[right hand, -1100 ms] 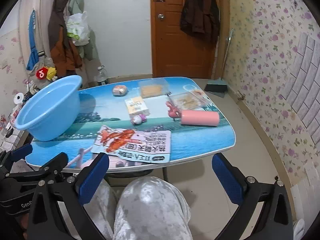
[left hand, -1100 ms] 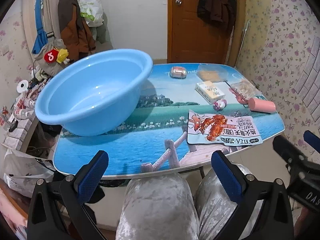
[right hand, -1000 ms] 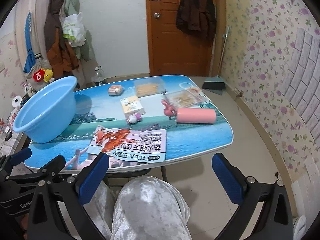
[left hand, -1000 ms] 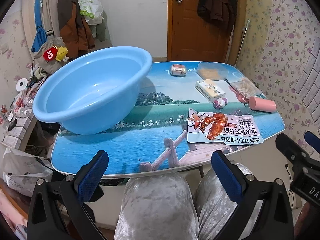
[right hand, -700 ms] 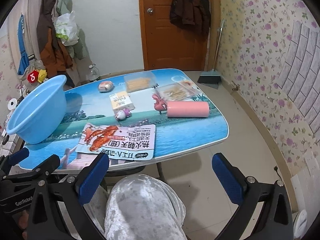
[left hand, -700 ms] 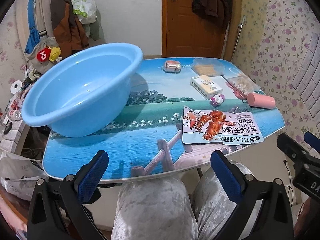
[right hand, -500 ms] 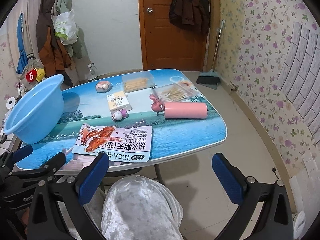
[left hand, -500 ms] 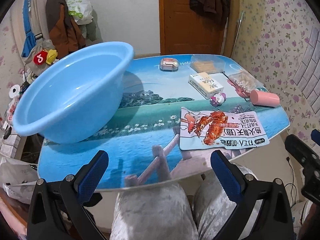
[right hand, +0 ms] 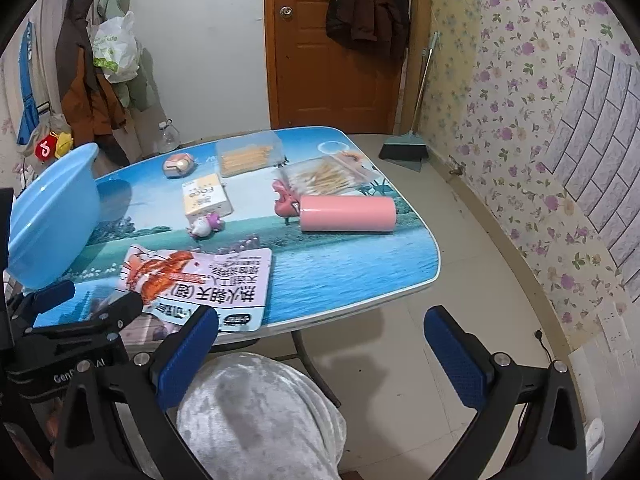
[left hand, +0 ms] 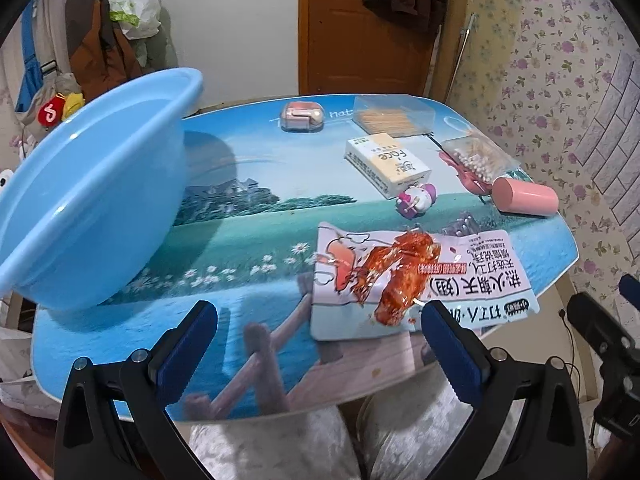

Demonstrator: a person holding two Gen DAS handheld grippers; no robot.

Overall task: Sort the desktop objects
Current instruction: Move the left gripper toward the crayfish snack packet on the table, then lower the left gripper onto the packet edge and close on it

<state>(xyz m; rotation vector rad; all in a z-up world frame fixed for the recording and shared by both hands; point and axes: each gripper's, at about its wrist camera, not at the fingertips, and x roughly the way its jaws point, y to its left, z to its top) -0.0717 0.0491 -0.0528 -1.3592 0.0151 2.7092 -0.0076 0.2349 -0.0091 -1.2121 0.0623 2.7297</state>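
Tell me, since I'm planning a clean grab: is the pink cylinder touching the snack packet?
Apart. The right wrist view shows bare tabletop between the pink cylinder and the snack packet.

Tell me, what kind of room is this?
Most likely a room in someone's home. Coats hang on a wooden door, the wall has flowered wallpaper, and a folding table holds a blue basin and a snack packet.

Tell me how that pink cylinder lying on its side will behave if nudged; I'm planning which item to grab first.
The pink cylinder lies on its side on the smooth, glossy table, so it would probably roll, perhaps toward the near edge. Its surface looks smooth and rounded, so a pinch across it might slip. It looks rigid; its weight cannot be judged.
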